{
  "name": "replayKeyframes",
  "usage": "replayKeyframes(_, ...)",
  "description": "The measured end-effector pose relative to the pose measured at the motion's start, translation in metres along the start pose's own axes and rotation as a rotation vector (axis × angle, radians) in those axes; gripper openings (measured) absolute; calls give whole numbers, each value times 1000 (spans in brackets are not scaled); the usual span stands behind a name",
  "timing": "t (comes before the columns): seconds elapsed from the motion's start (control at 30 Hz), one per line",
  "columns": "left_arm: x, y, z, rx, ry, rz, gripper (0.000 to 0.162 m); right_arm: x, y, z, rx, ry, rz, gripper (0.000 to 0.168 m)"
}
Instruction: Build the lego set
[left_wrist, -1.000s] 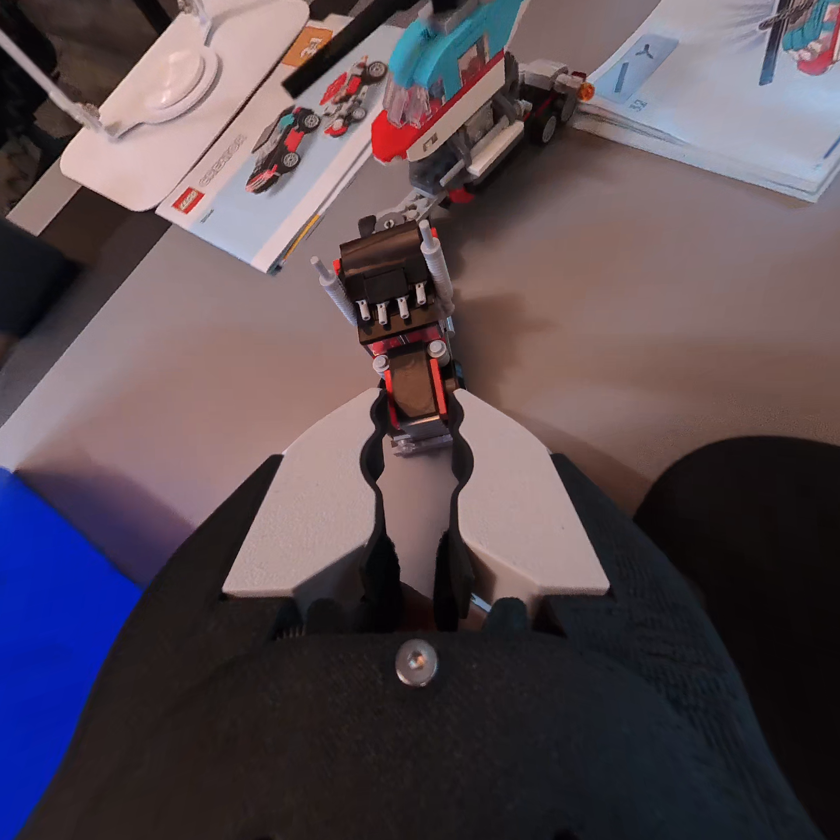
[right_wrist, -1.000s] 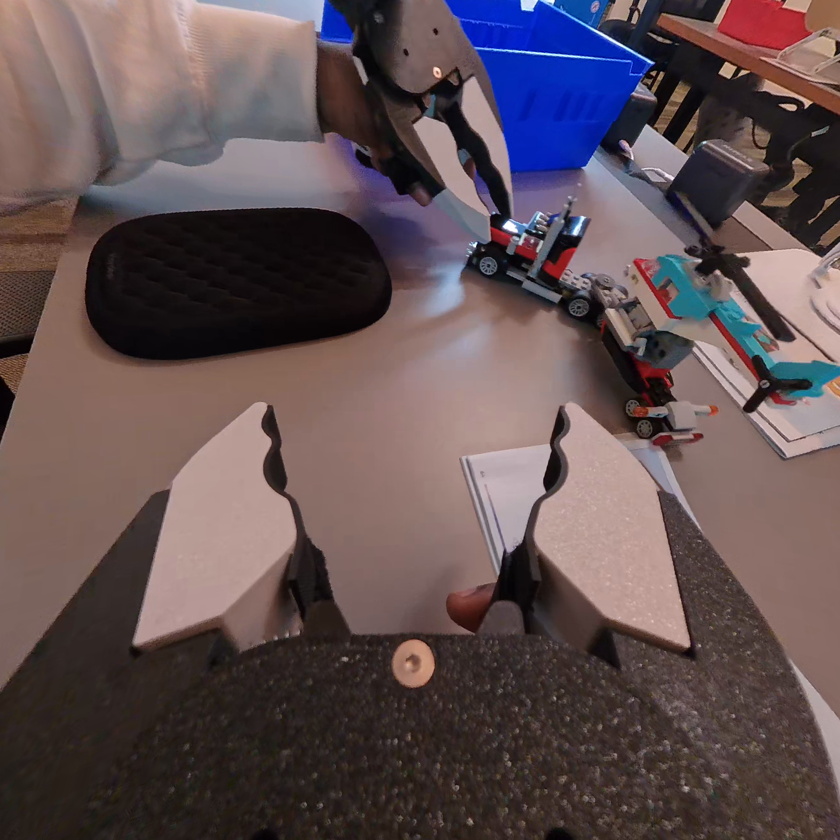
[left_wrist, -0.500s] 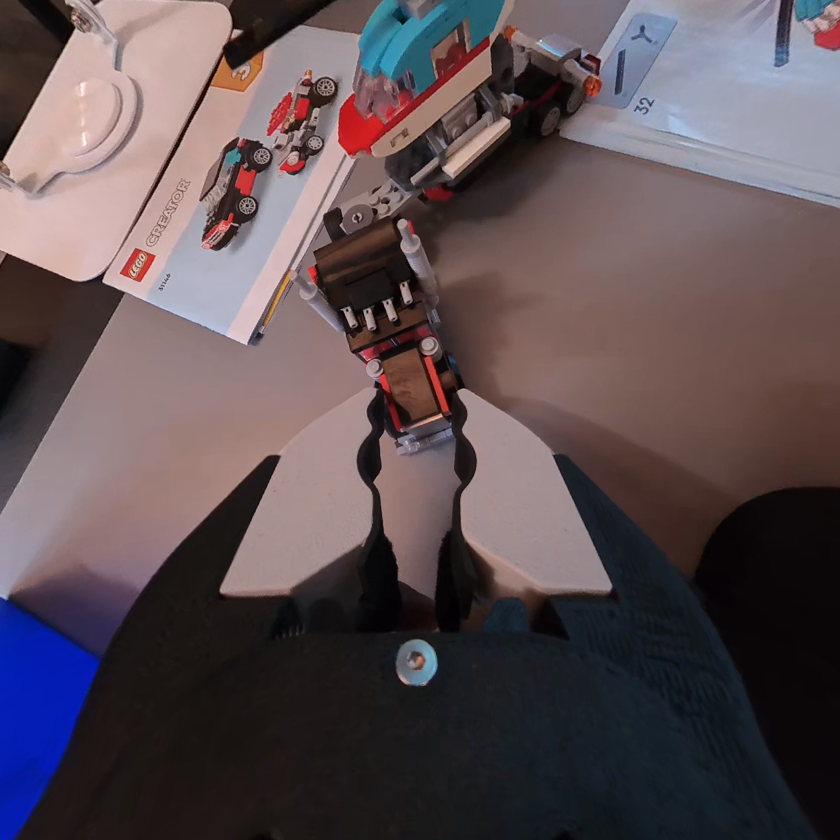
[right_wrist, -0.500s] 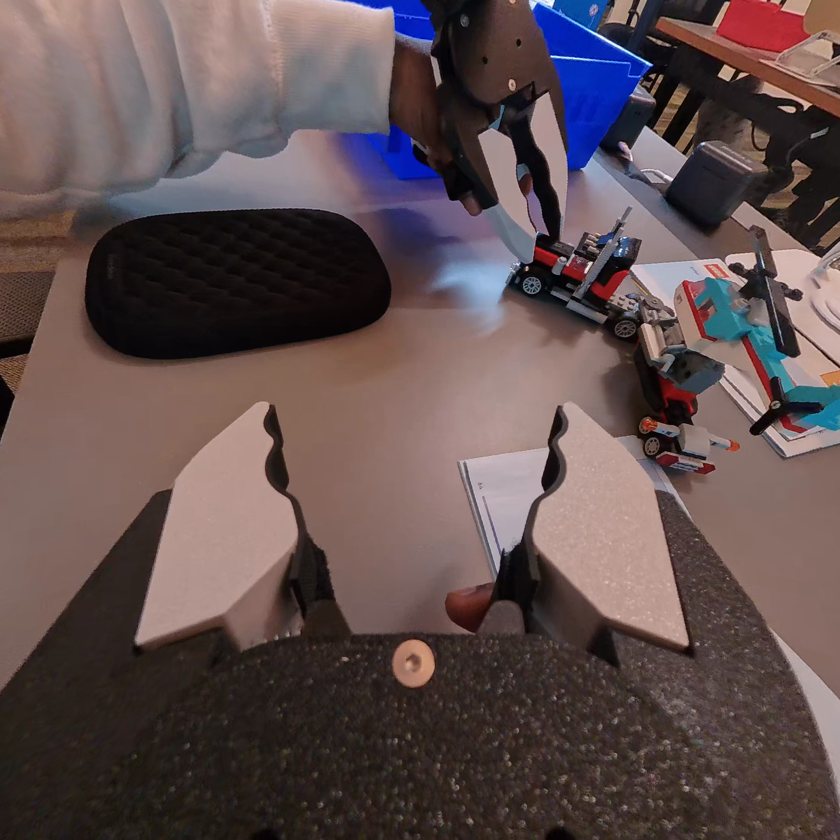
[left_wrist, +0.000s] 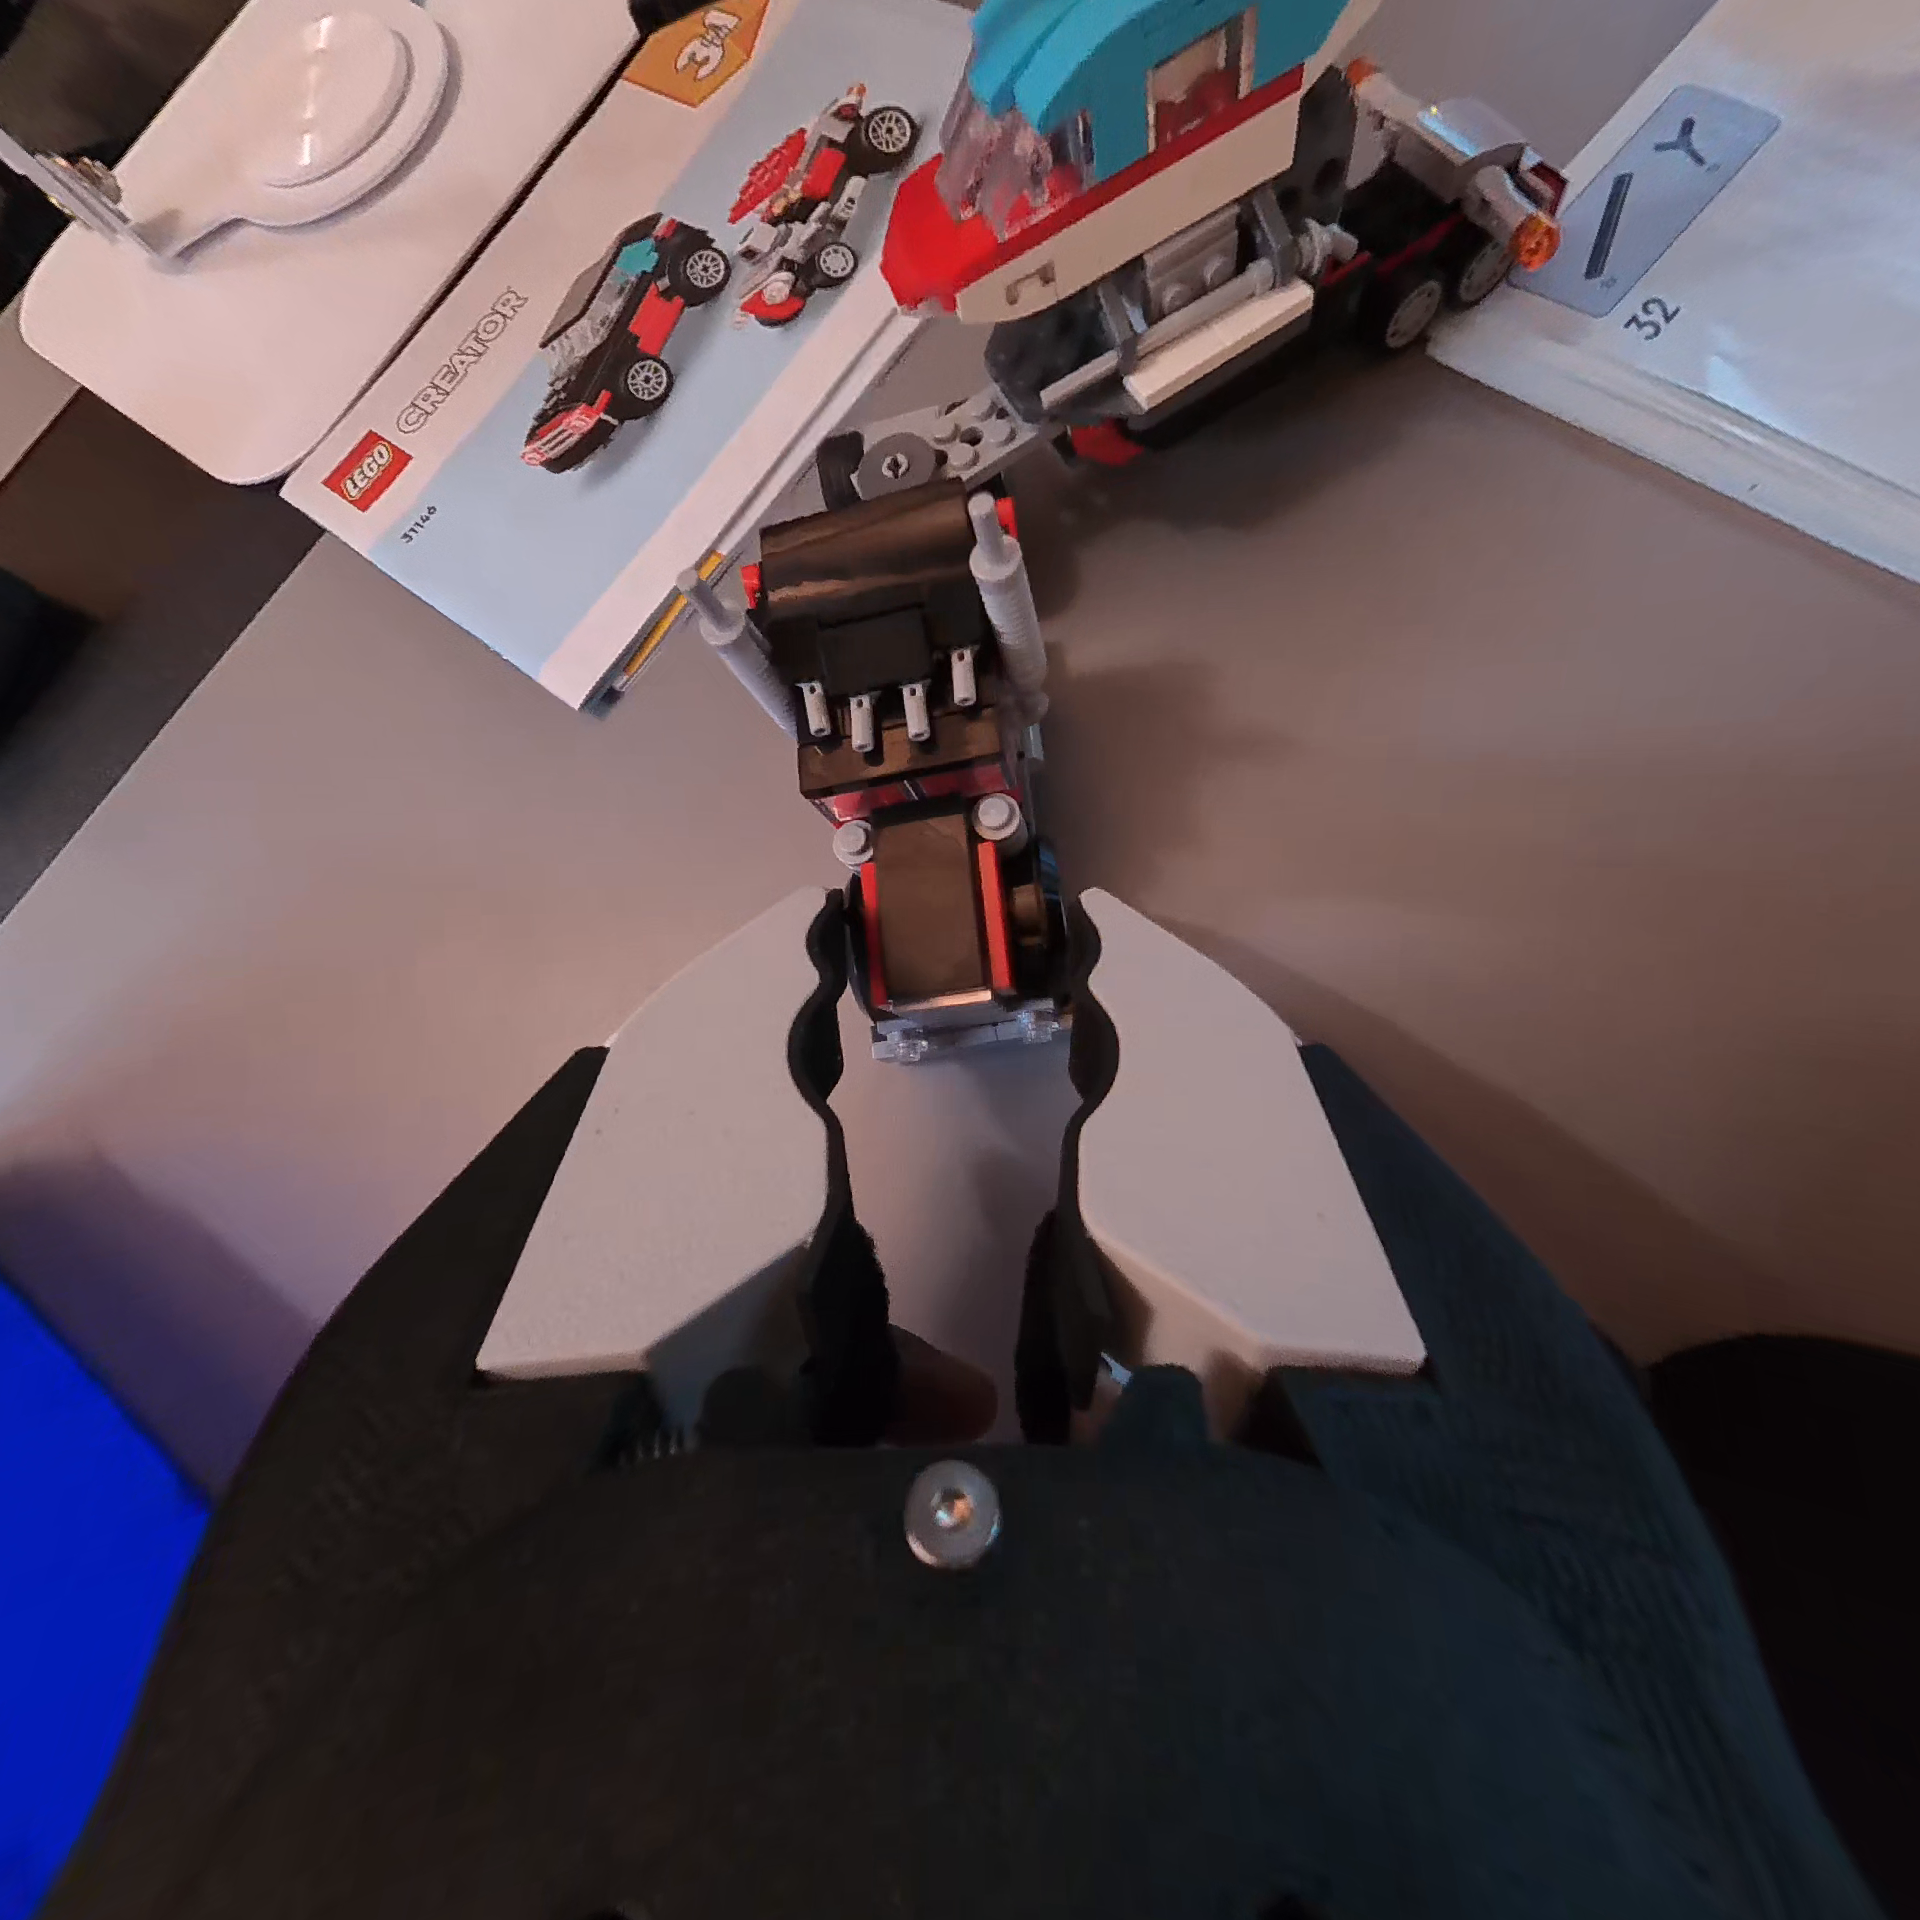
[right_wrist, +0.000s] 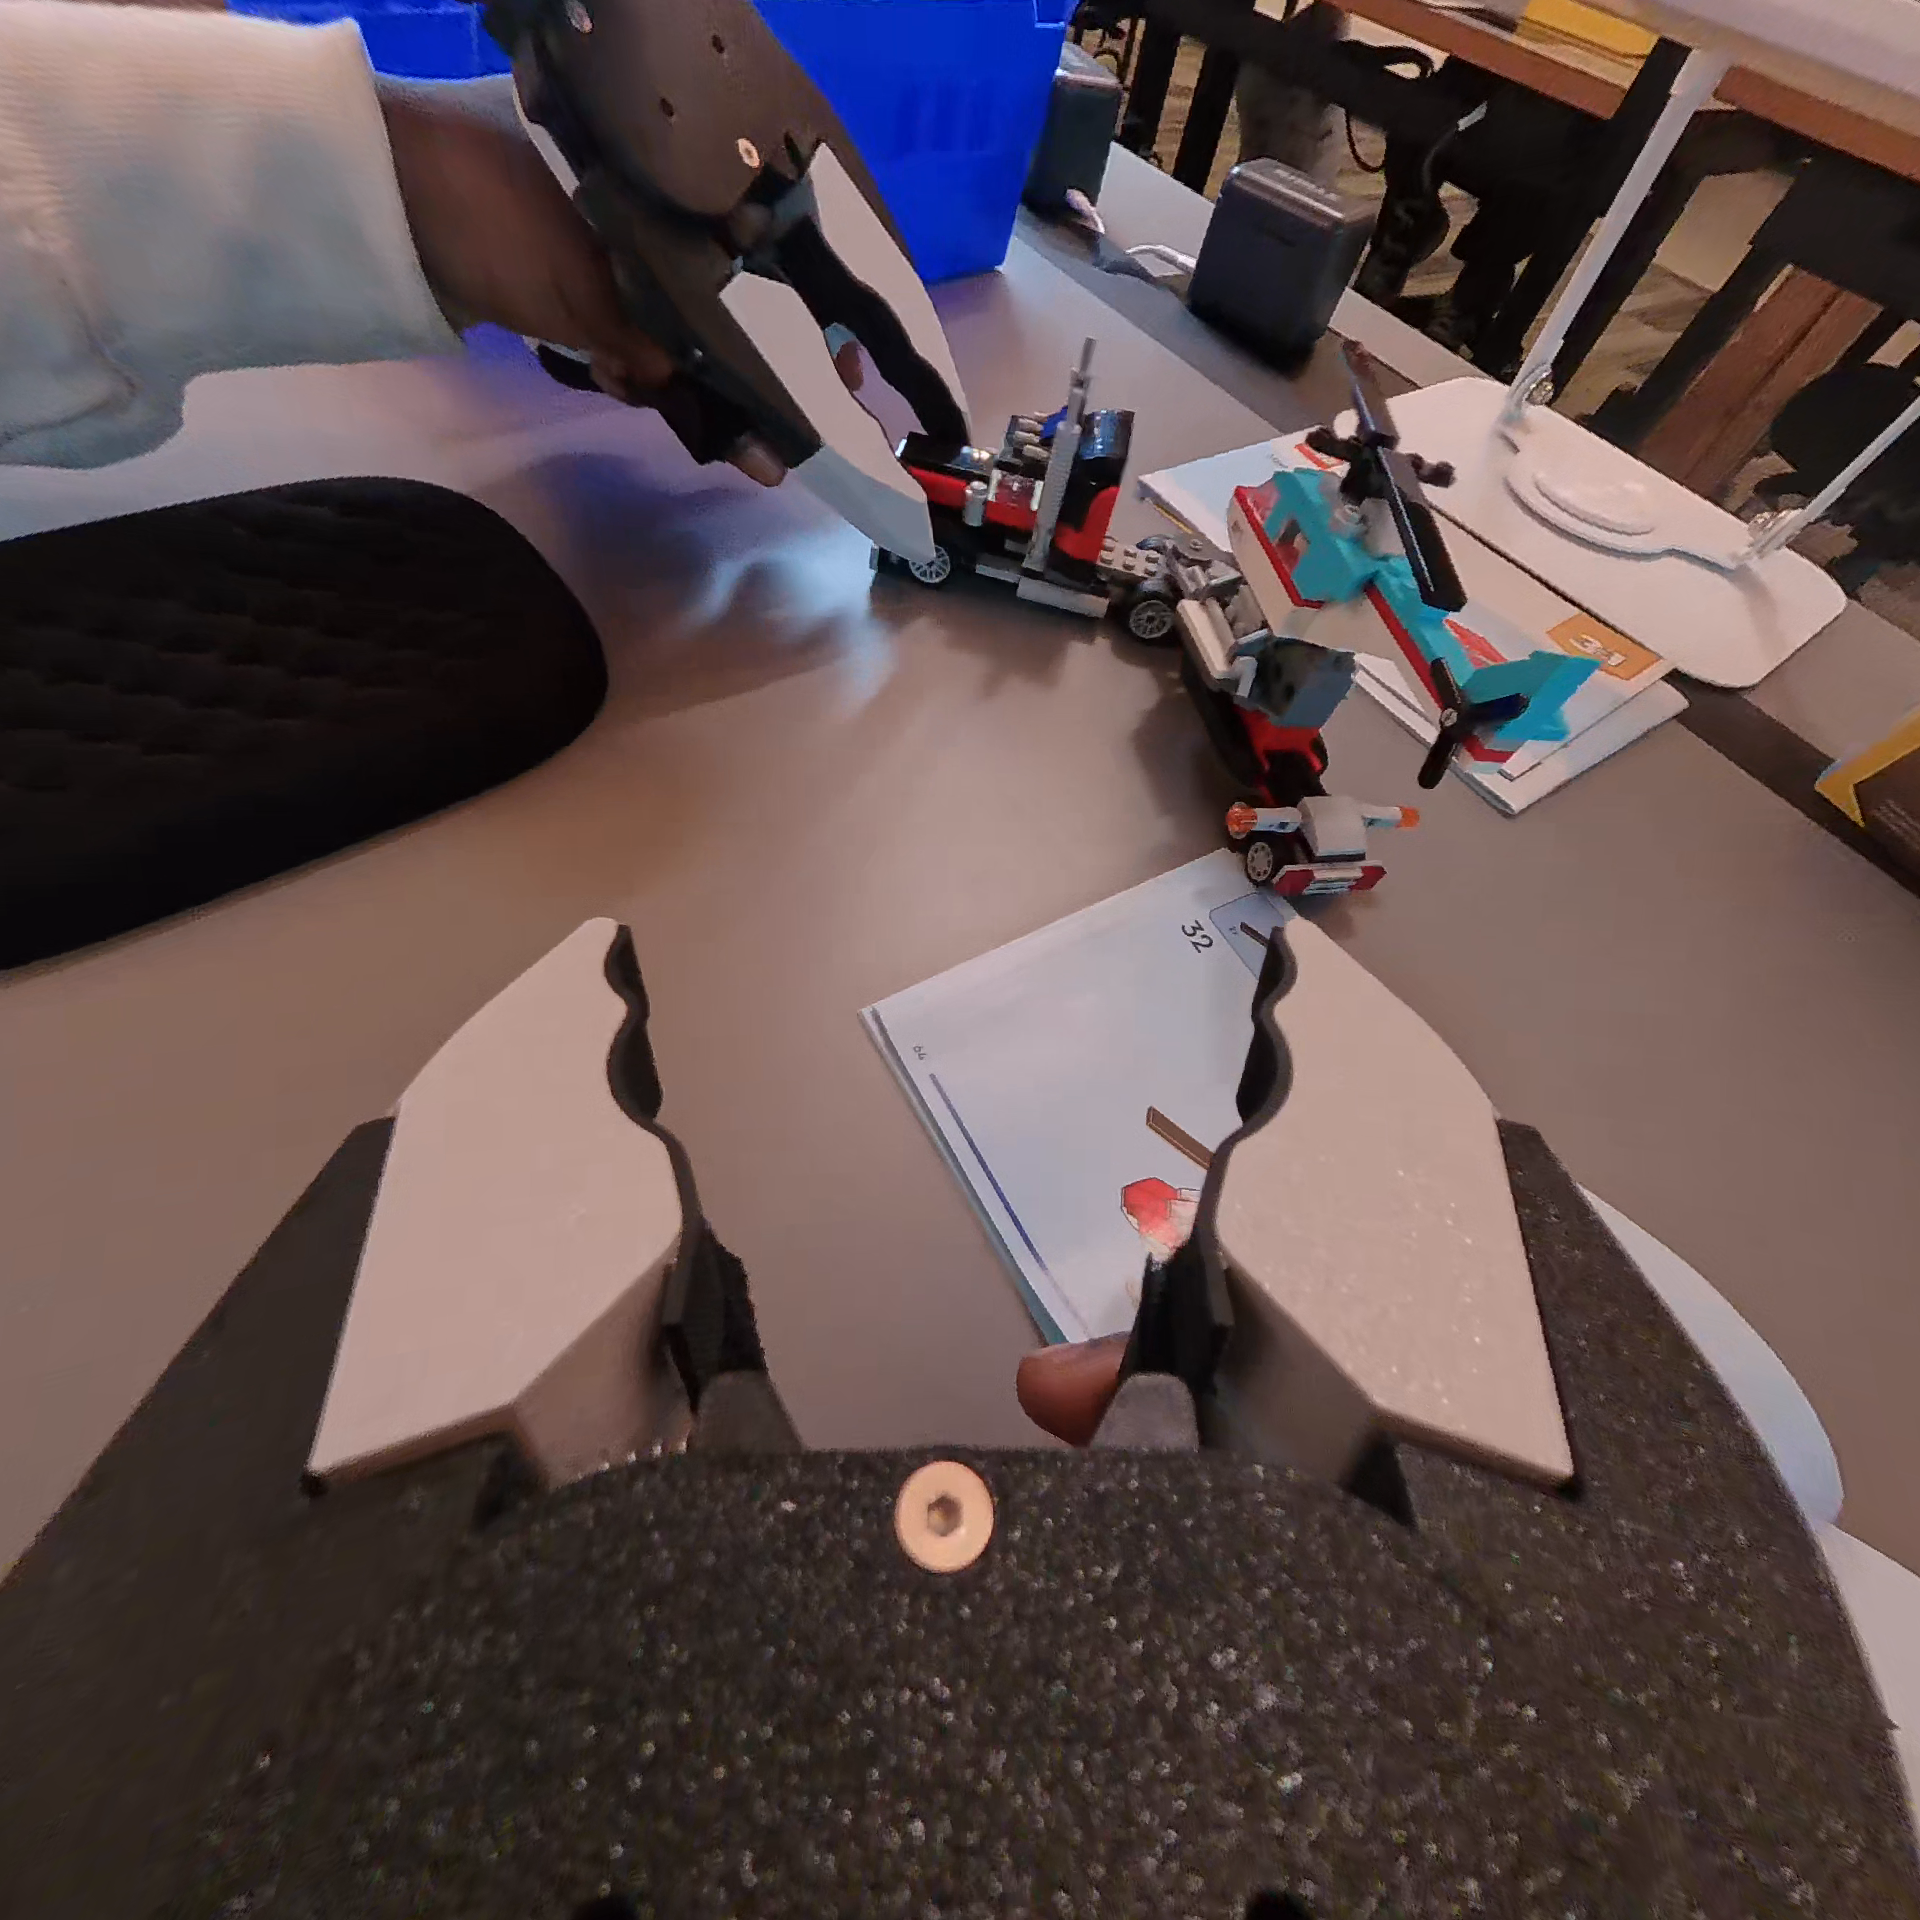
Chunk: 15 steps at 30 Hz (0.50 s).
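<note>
A black and red lego truck (left_wrist: 904, 727) stands on the grey table, hitched to a trailer (left_wrist: 1299, 281) that carries a teal, white and red helicopter (left_wrist: 1101, 135). My left gripper (left_wrist: 951, 935) straddles the truck's hood with its jaws slightly apart and a thin gap on each side. In the right wrist view the left gripper (right_wrist: 935, 483) reaches down over the front of the truck (right_wrist: 1049, 499), and the helicopter (right_wrist: 1382, 561) sits behind it. My right gripper (right_wrist: 945, 935) is open and empty, hovering over the table's near side.
An open instruction manual (right_wrist: 1070, 1081) lies under my right gripper, and a closed booklet (left_wrist: 582, 364) lies beside the truck. A white stand base (left_wrist: 239, 208), a black pad (right_wrist: 260, 686), a blue bin (right_wrist: 914, 125) and a dark box (right_wrist: 1273, 260) ring the work area. Spacing between my two grippers at the tips: around 20 cm.
My left gripper has moved the truck and trailer toward the booklets. Its jaws have widened a little around the hood. The right gripper has stayed open.
</note>
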<state>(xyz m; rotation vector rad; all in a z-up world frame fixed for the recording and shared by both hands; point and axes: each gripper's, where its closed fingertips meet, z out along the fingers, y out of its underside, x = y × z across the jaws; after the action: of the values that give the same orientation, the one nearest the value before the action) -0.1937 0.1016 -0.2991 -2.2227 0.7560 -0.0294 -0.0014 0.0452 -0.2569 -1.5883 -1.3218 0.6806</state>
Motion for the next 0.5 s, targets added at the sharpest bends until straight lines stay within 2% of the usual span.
replayKeyframes(0.3,5,33,-35,-48,74,55,40,-3,2,1,-11,-16,-14,110)
replayKeyframes(0.5,13,60,-65,-73,73,13,40,-6,4,3,-28,-21,-38,109)
